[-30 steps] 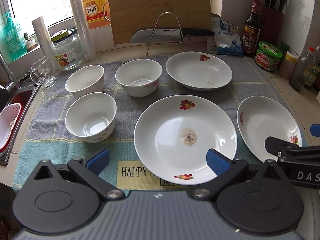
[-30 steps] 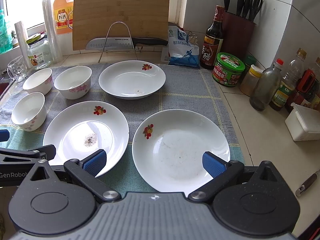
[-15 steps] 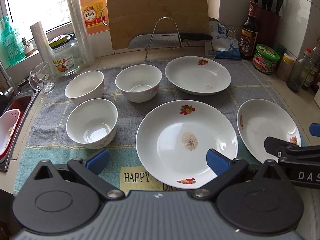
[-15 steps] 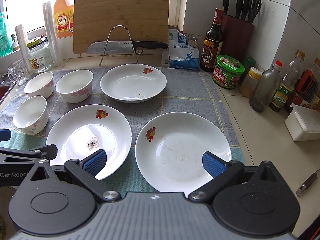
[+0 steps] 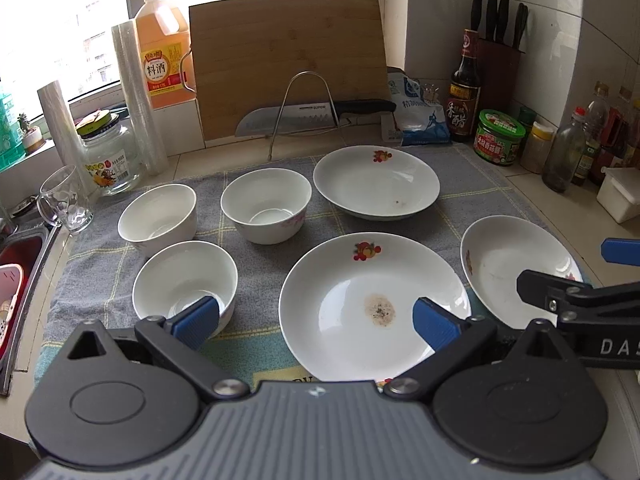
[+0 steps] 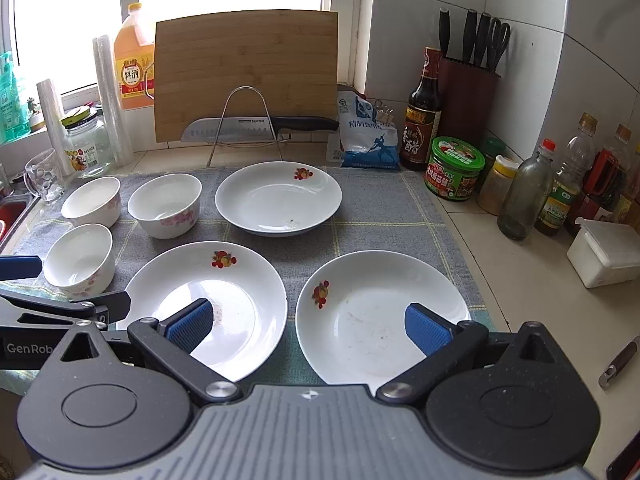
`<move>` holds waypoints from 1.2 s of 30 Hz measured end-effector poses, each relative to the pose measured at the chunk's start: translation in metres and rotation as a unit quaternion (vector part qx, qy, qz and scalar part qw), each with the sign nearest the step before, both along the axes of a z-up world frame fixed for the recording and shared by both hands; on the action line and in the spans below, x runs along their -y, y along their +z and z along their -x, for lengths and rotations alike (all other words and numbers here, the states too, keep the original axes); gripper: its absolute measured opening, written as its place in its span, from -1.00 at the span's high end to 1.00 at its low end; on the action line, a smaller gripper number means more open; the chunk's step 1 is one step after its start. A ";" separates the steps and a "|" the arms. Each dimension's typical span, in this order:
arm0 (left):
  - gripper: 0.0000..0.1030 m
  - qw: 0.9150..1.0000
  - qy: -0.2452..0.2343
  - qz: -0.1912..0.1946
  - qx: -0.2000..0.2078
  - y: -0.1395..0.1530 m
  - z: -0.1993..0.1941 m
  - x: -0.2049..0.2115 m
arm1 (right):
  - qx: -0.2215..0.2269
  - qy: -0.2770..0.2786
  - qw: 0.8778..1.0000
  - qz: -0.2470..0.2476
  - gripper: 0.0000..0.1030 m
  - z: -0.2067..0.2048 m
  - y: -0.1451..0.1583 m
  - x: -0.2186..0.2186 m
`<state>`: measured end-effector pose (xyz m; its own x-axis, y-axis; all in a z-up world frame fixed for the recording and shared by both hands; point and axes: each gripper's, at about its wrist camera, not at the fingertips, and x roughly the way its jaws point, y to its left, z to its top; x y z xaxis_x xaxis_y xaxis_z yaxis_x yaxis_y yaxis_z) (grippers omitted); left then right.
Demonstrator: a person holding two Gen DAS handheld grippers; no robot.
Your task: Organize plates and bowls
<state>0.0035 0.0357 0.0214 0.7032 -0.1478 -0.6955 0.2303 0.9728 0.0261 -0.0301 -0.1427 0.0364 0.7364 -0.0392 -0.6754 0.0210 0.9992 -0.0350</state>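
Note:
Three white plates with fruit prints lie on a grey towel: a far plate, a middle plate with a brown stain, and a right plate. Three white bowls stand at the left: near bowl, far-left bowl, far-middle bowl. My left gripper is open and empty above the near edge, between the near bowl and middle plate. My right gripper is open and empty, over the gap between the middle plate and right plate.
A wooden cutting board and knife on a wire rack stand behind the towel. Bottles, jars and a knife block line the right wall. A glass mug, jar and sink are at the left.
Both grippers have tilted up and moved slightly forward, so the dishes sit lower in both views. Nothing on the towel has moved.

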 end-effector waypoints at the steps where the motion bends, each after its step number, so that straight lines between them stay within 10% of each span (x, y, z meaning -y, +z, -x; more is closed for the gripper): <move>1: -0.98 1.000 -0.003 0.006 -0.001 0.000 0.000 -0.004 | 0.004 -0.005 1.000 0.003 -1.00 0.002 0.000 -0.002; 13: -0.98 0.998 -0.046 0.036 0.003 -0.005 -0.002 -0.033 | 0.029 -0.032 0.999 0.023 -1.00 0.035 -0.010 0.010; 36: -0.98 0.995 -0.042 0.086 -0.018 -0.012 -0.016 -0.015 | -0.066 -0.039 0.997 -0.009 -1.00 0.003 -0.112 0.080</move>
